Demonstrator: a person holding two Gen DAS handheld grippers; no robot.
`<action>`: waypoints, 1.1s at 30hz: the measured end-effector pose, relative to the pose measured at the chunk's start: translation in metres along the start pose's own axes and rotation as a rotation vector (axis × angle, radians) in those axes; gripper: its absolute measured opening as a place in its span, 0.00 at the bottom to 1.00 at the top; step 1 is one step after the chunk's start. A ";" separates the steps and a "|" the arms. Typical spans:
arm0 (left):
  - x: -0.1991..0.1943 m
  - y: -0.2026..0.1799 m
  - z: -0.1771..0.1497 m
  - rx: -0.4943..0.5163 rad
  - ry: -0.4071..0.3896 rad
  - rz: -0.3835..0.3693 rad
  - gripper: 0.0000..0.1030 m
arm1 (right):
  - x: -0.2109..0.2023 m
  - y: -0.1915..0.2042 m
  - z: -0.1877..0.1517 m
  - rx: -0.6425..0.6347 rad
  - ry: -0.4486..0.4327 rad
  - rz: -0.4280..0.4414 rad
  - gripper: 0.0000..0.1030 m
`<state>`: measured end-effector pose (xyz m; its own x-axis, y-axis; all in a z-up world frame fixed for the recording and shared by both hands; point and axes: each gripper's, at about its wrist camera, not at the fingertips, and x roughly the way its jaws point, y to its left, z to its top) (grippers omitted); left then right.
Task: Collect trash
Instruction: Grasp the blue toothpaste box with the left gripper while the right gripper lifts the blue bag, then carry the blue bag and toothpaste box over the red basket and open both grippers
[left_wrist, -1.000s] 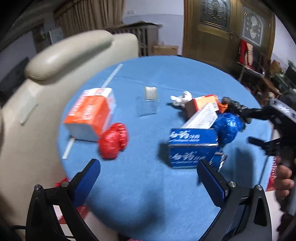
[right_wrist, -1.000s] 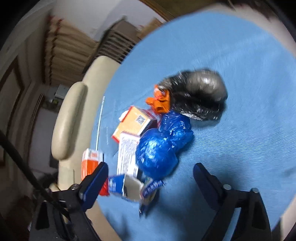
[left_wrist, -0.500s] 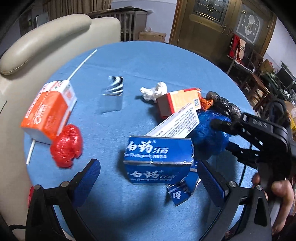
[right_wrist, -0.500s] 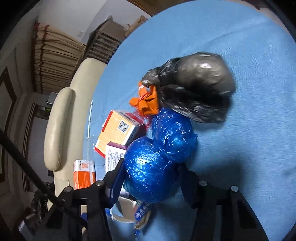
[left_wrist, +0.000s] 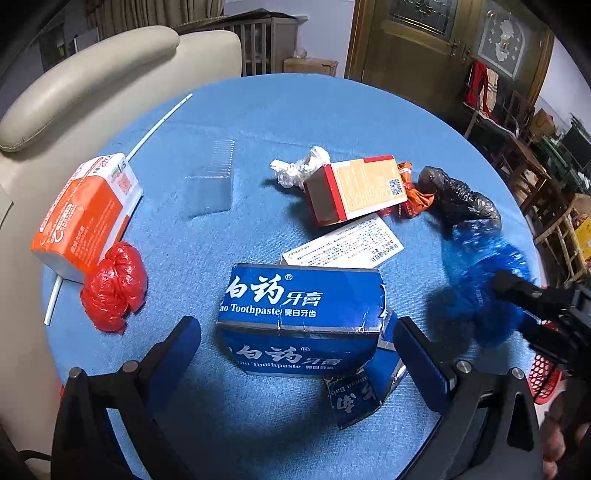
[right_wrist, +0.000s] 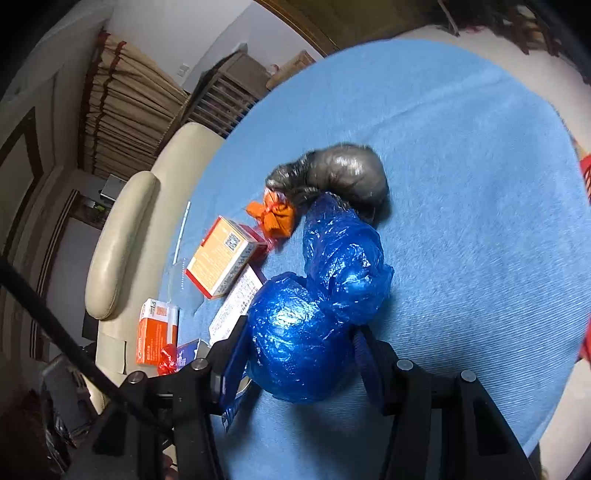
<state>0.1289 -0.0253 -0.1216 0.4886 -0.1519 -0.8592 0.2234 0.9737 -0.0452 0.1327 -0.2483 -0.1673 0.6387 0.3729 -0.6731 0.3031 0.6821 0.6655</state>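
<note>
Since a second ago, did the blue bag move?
Yes. The blue bag, shut in the right gripper, has pulled away from the toothpaste box toward the table edge, though its tail still touches the black bag.

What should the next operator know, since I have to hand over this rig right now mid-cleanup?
Right gripper: shut on the crumpled blue plastic bag, at the round blue table's edge.
Left gripper: open, empty, straddling the blue toothpaste box without gripping it.
On the table: black plastic bag, orange wrapper, red-and-tan carton, white leaflet, crumpled white tissue, clear plastic tray, orange box, red plastic bag, white straw.
Done: nothing visibly binned.
Left: drop the blue bag, then collect the rest.
</note>
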 end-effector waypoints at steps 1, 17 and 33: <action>0.001 0.000 0.001 0.004 -0.002 0.003 0.94 | -0.002 0.001 0.000 -0.011 -0.009 0.000 0.56; -0.057 0.009 0.002 0.000 -0.159 0.058 0.88 | -0.058 0.005 -0.020 -0.140 -0.099 -0.038 0.56; -0.175 -0.024 0.003 0.064 -0.423 0.070 0.88 | -0.147 -0.027 -0.019 -0.115 -0.268 -0.022 0.56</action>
<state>0.0401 -0.0227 0.0312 0.8042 -0.1548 -0.5738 0.2227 0.9736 0.0494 0.0171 -0.3099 -0.0924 0.8015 0.1880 -0.5676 0.2469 0.7606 0.6005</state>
